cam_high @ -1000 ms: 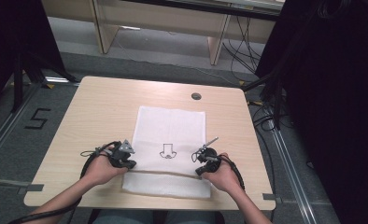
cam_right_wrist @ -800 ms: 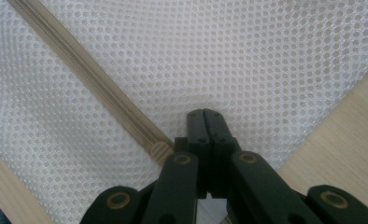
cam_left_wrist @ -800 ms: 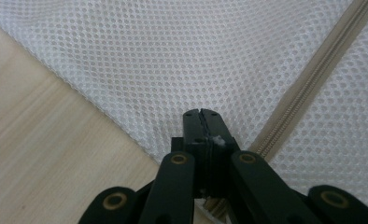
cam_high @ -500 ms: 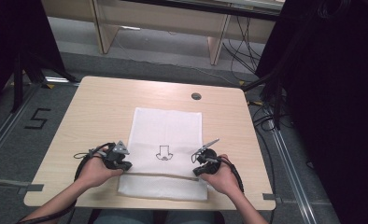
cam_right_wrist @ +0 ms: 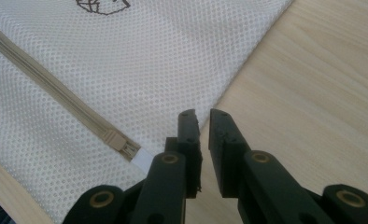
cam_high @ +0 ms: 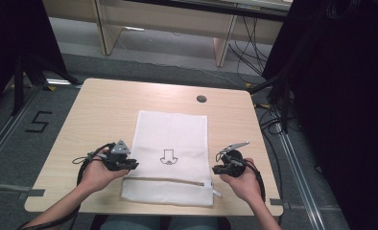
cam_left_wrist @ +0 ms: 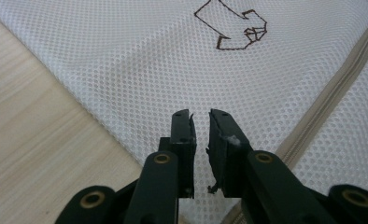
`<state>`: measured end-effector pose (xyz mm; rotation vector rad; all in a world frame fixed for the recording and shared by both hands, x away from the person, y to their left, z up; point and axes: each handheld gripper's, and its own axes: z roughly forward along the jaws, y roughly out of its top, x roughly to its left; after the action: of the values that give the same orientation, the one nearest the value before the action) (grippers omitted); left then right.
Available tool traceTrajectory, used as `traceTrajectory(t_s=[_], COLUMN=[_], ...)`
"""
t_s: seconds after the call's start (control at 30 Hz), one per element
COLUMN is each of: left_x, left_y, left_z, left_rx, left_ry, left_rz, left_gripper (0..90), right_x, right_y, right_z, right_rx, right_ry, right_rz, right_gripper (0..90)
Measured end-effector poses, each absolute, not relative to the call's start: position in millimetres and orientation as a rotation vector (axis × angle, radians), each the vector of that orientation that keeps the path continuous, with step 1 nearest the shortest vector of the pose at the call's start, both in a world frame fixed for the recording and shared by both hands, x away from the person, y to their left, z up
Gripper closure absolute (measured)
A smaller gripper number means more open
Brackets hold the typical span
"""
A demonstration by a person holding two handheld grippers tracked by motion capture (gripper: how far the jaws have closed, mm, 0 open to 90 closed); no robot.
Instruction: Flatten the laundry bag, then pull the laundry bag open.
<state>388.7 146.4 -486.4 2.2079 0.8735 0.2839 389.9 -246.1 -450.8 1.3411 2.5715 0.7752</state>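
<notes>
- Left gripper [cam_high: 129, 165]: at the left edge of the white mesh laundry bag [cam_high: 172, 143], held in the person's left hand [cam_high: 98, 175]. In the left gripper view its jaws have just been opening and stand a narrow gap apart above the mesh, with nothing between the pads [cam_left_wrist: 184, 133].
- Right gripper [cam_high: 217, 168]: just off the bag's right edge, in the right hand [cam_high: 244, 179]. In the right gripper view its jaws have likewise just been opening; the slim gap between them holds nothing, and bare wood lies beneath the tips.
- Bag: spread flat and nearly square to the edges of the wooden table [cam_high: 105, 110], its near end toward the person. A beige zipper [cam_high: 168, 180] runs across that near end; its pull and white tab [cam_right_wrist: 131, 153] lie at the right end, just beside the right gripper's jaws. A small dark printed emblem [cam_high: 167, 156] sits mid-panel.
- Progress, as judged: laying out and smoothing the bag appears complete, since the mesh lies without visible folds and both grippers have let go at its sides.
- Remaining, as judged: the zipper looks closed along its whole length, so any opening, filling or folding of the bag is not yet begun.
</notes>
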Motion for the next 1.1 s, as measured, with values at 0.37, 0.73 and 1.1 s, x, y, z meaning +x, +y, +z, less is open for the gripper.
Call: traceTrajectory(t_s=[0.37, 0.73, 1.1], left_x=[388, 388, 384], left_y=[145, 139, 125], left_z=[-484, -481, -478], left_rx=[2.195, 2.176, 2.174], left_ry=[0.851, 0.834, 0.768], left_rz=[0.324, 0.329, 0.306], left_gripper=[75.9, 74.1, 74.8], right_x=[385, 384, 387], right_y=[-240, -238, -239], right_z=[-452, -457, -464], right_rx=[1.322, 1.371, 1.411], right_ry=[2.594, 2.633, 2.650], right_rz=[0.767, 0.712, 0.679], right_gripper=[80.5, 75.7, 90.0])
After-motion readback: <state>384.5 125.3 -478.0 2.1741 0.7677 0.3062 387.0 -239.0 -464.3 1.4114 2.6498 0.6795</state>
